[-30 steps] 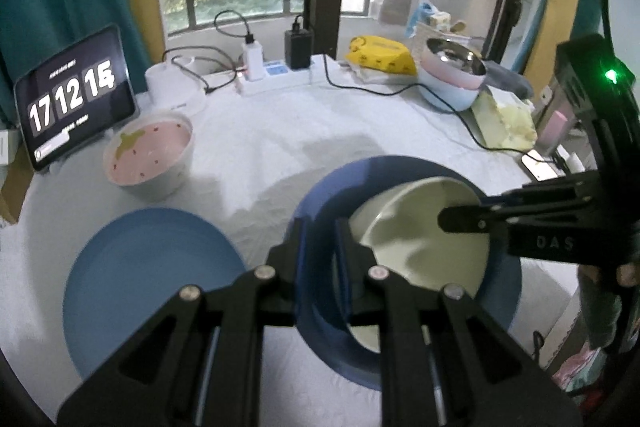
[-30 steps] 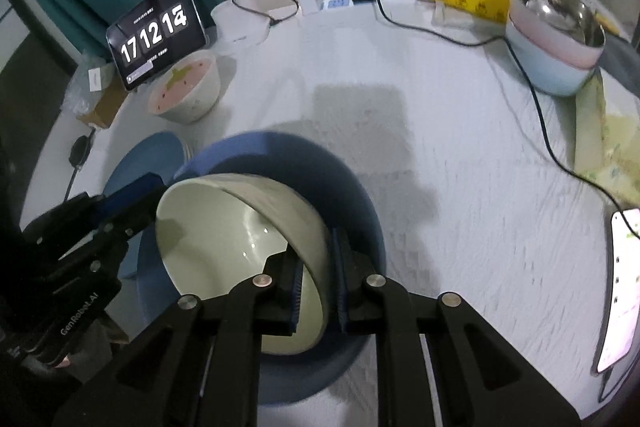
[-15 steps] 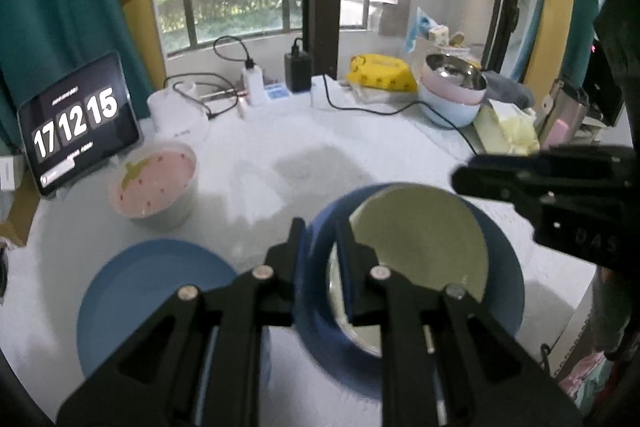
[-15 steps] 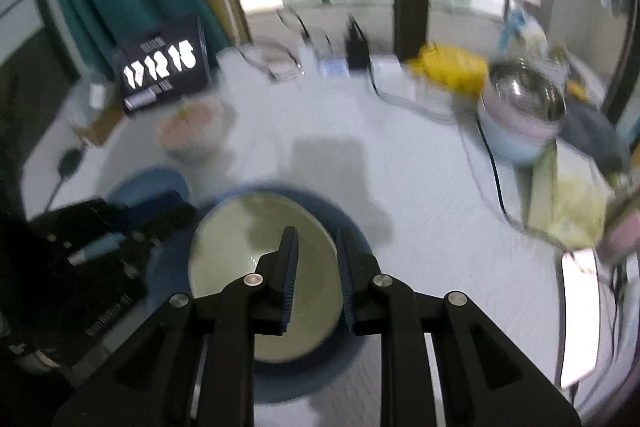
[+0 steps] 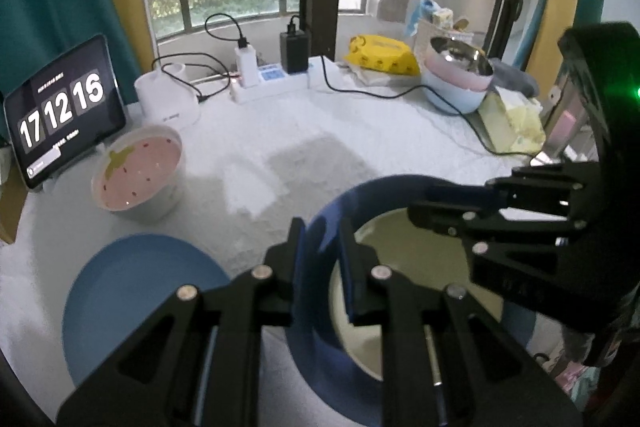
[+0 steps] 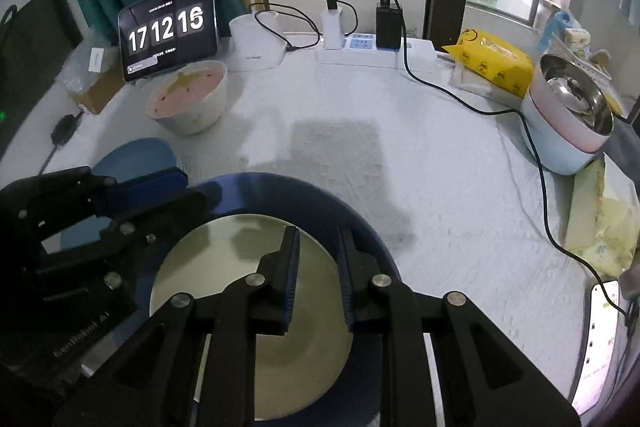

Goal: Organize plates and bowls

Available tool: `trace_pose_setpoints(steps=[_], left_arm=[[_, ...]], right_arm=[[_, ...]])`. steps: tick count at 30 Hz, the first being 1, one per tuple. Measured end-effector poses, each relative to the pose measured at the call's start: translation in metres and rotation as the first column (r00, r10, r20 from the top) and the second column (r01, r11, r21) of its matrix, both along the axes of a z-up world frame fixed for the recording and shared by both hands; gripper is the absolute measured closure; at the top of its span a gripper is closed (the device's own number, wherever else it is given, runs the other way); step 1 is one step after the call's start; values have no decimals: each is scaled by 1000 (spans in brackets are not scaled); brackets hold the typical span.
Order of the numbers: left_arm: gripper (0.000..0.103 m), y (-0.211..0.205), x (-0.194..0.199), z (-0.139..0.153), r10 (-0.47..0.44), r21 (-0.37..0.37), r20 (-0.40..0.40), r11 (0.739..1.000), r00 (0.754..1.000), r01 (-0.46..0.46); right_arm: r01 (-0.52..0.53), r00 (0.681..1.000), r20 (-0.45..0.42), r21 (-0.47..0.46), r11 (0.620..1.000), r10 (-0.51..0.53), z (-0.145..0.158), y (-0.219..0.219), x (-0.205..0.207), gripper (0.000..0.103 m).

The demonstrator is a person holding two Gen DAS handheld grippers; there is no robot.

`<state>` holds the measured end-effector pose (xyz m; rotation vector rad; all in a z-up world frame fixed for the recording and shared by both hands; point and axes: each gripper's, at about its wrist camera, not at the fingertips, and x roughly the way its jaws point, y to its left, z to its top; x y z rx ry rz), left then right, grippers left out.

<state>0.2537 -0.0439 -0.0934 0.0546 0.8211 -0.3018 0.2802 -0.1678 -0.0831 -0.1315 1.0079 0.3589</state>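
Observation:
A pale green bowl (image 6: 224,267) rests inside a dark blue bowl (image 6: 320,195) near the table's front edge. My left gripper (image 5: 320,247) is shut on the blue bowl's rim (image 5: 320,223); it also shows in the right wrist view (image 6: 160,187). My right gripper (image 6: 318,259) hovers open above the green bowl, holding nothing; it appears in the left wrist view (image 5: 452,203). A flat blue plate (image 5: 132,291) lies at the front left. A pink strawberry-pattern bowl (image 5: 138,171) stands behind the plate.
A tablet clock (image 5: 60,111) leans at the back left. A white lamp base (image 5: 166,99), a power strip with chargers (image 5: 272,83), a yellow pack (image 5: 384,55) and stacked metal and pastel bowls (image 5: 460,75) line the back. A black cable (image 6: 480,111) crosses the table's right side.
My right gripper let go of the green bowl, which settled flat inside the blue bowl, and opened and rose above it. My left gripper kept its hold on the blue rim.

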Motion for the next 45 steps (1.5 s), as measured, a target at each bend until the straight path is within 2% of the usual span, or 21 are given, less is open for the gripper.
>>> trace_pose_setpoints(steps=[9,15,19,23,25,26,27,28,32,37,45], left_arm=[[83,36,-3,21,62,-69,23,996,998,-61],[82,69,-2,26,111,-90,27,990,993,-109],[82,93,3,26,145,-105,5,984,989,-144],[80,117,7,26,174,-98,-4,980,985,-174],[77,127,10,26,192,-95,-7,977,981,-191],[68,133,13,25,196,-92,-12,976,981,-196],[50,138,14,25,197,-93,-15,976,980,-198],[44,143,16,25,199,-96,-18,975,980,-199],[43,157,23,26,205,-79,-11,975,979,-205],[43,180,38,28,227,-93,-8,969,974,-227],[43,214,73,6,238,-138,-72,960,969,-245]], right_arm=[[11,998,65,-2,1000,-10,32,20,4,82],[-13,998,61,-13,1000,14,36,49,13,81],[-28,999,40,-17,999,28,35,70,22,72],[-42,999,30,-25,999,42,36,93,31,71],[-45,999,28,-24,999,46,37,105,35,71],[-46,998,29,-27,999,47,37,109,37,71],[-46,999,28,-28,999,47,37,115,39,71],[-45,999,26,-27,999,46,37,119,41,71],[-45,999,11,-21,999,45,35,133,49,71],[-51,999,1,-18,999,51,33,152,62,71],[-4,999,-48,3,1000,4,16,171,90,70]])
